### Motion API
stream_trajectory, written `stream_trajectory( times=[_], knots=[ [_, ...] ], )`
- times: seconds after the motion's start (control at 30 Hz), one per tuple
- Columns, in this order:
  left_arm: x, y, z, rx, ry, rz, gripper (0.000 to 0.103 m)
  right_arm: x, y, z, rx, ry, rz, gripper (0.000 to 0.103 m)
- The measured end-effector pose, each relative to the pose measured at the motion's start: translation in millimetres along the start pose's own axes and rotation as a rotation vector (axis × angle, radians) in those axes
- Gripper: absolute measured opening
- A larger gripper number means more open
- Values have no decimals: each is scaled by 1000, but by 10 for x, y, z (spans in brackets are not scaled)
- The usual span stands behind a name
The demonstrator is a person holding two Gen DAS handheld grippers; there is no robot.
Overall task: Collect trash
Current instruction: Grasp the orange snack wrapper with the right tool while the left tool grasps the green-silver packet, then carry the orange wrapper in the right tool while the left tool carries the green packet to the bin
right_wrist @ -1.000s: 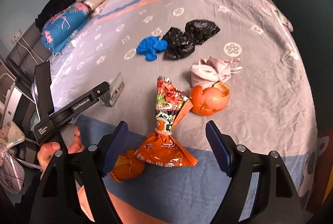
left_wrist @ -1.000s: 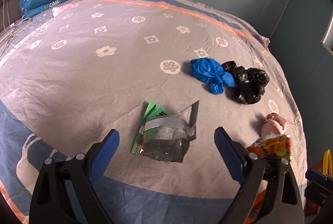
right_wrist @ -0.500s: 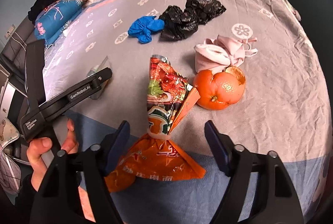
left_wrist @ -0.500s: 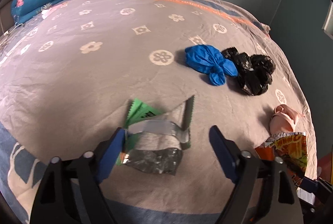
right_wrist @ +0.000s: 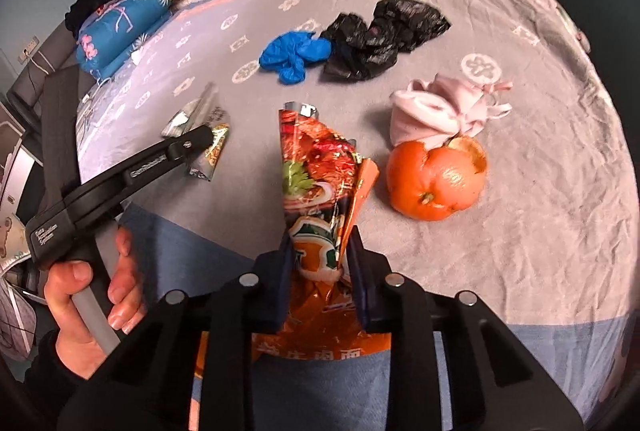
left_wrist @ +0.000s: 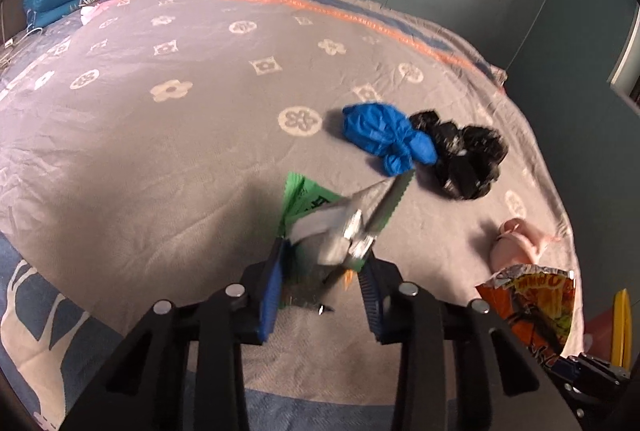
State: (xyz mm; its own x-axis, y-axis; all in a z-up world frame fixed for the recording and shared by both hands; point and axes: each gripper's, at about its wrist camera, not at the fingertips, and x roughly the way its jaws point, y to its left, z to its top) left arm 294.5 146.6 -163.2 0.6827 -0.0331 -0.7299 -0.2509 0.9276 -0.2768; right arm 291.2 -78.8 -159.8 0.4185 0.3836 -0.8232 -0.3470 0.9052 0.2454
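Two grippers are closing on trash on the bed (left_wrist: pixel 168 159). Left gripper (left_wrist: pixel 320 283) pinches a green-and-silver wrapper (left_wrist: pixel 344 223), lifting its top off the bedspread. Right gripper (right_wrist: pixel 320 271) squeezes an orange noodle packet (right_wrist: pixel 320 199) standing between its fingers, beside an orange peel (right_wrist: pixel 436 179).

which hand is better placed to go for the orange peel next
Right. The orange peel lies just beside the right tongs, while the left tongs sit farther off. Both are closing on wrappers: right on the noodle packet, left on the green wrapper.
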Motion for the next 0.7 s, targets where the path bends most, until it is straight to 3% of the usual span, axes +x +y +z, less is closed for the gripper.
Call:
stream_trajectory(
  times=[0.23, 0.57, 0.7],
  knots=[
    [-57, -5, -46, -1, -2, -22, 14, -53, 17, -6, -35, -12, 9, 22],
    [-136, 38, -90, 1, -6, -74, 8, -252, -5, -13, -24, -63, 20, 22],
    [-310, 29, -85, 9, -44, -101, 8, -374, -10, -6, -26, -89, 28, 22]
  ],
)
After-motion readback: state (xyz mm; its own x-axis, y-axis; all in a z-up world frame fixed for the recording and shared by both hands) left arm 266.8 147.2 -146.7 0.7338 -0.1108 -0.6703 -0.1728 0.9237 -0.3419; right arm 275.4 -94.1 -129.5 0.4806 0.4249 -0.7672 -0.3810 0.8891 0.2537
